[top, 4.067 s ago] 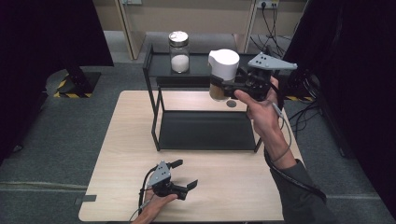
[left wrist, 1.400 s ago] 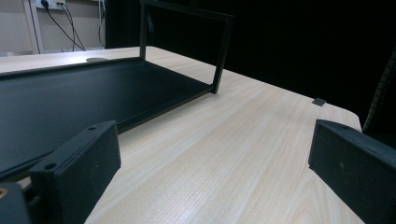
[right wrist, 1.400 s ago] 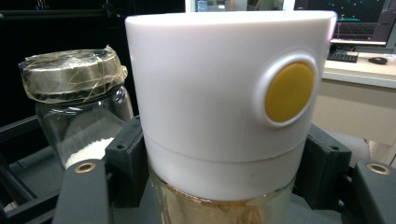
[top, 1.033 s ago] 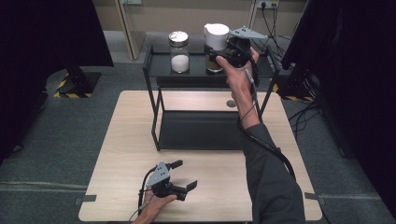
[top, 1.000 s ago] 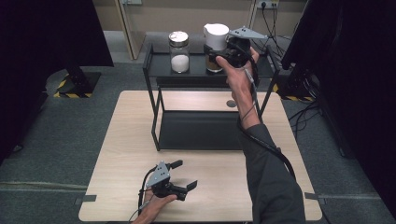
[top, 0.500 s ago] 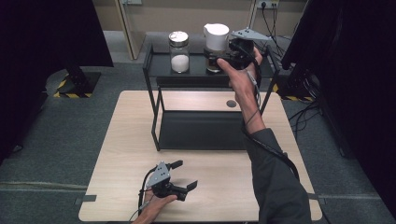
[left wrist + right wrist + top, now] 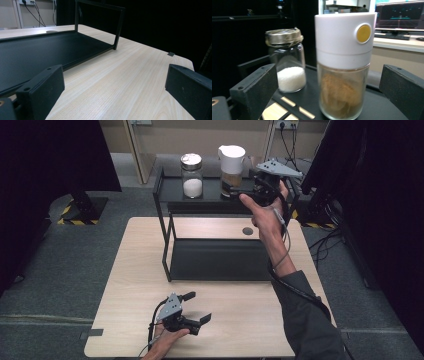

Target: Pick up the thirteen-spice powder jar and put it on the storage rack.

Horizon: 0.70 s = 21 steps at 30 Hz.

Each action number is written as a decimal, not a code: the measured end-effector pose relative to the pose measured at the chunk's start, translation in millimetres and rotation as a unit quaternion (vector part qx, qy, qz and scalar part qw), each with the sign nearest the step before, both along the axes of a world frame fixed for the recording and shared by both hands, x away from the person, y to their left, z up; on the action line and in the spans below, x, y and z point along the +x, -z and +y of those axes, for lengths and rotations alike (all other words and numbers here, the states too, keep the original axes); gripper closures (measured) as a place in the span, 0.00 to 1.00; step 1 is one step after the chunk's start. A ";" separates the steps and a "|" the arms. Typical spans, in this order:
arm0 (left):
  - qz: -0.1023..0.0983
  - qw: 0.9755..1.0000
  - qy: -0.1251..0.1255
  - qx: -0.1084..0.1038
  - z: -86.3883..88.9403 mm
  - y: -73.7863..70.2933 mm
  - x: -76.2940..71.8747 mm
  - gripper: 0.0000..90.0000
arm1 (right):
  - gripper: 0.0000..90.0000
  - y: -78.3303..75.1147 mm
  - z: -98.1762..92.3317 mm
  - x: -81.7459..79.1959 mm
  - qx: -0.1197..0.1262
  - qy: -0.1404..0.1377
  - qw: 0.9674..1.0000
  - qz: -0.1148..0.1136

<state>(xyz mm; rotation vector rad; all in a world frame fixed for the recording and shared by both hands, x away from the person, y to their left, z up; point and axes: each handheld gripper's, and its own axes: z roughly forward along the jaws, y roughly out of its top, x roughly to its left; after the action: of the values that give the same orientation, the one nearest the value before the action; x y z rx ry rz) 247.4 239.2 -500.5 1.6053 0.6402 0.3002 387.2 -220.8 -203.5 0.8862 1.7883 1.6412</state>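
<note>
White-capped clear dispenser jar w/ brown powder (image 7: 343,65) stood upright on black metal rack's top shelf (image 7: 210,195), beside gold-lidded glass jar of white grains (image 7: 191,175). Right tongs (image 7: 250,195) had just opened wide, jar loose betw. jaws. Left tongs (image 7: 197,307) open, empty, low over table (image 7: 240,320).

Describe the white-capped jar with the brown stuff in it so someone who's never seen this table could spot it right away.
Start at the black metal two-tier rack on the far half of the light wooden table. Its top shelf holds two jars side by side. The one you want is the clear jar of brown powder at the right, with a tall white cap and yellow button; its neighbour, a metal-lidded glass jar, holds white grains.
</note>
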 end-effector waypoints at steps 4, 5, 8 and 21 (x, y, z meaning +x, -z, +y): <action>0.000 1.000 0.000 0.000 0.2 0.0 0.1 0.02 | 0.01 5.5 -6.5 -7.9 0.003 -0.009 1.000 0.000; 0.001 1.000 -0.001 0.000 0.3 0.0 0.2 0.02 | 0.01 6.6 -8.0 -9.2 0.005 -0.013 1.000 0.000; 0.001 1.000 -0.001 0.000 0.3 0.1 0.2 0.02 | 0.01 11.4 -12.6 -15.4 0.008 -0.023 1.000 -0.004; 0.001 1.000 -0.004 -0.002 0.8 0.3 -0.2 0.02 | 0.01 41.0 -20.0 -41.8 0.009 -0.058 0.998 -0.014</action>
<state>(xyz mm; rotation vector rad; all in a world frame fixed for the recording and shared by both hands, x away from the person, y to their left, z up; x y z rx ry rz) 247.2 240.0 -500.8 1.6004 0.6485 0.3037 345.4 -240.8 -244.5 0.7776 1.8384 1.7355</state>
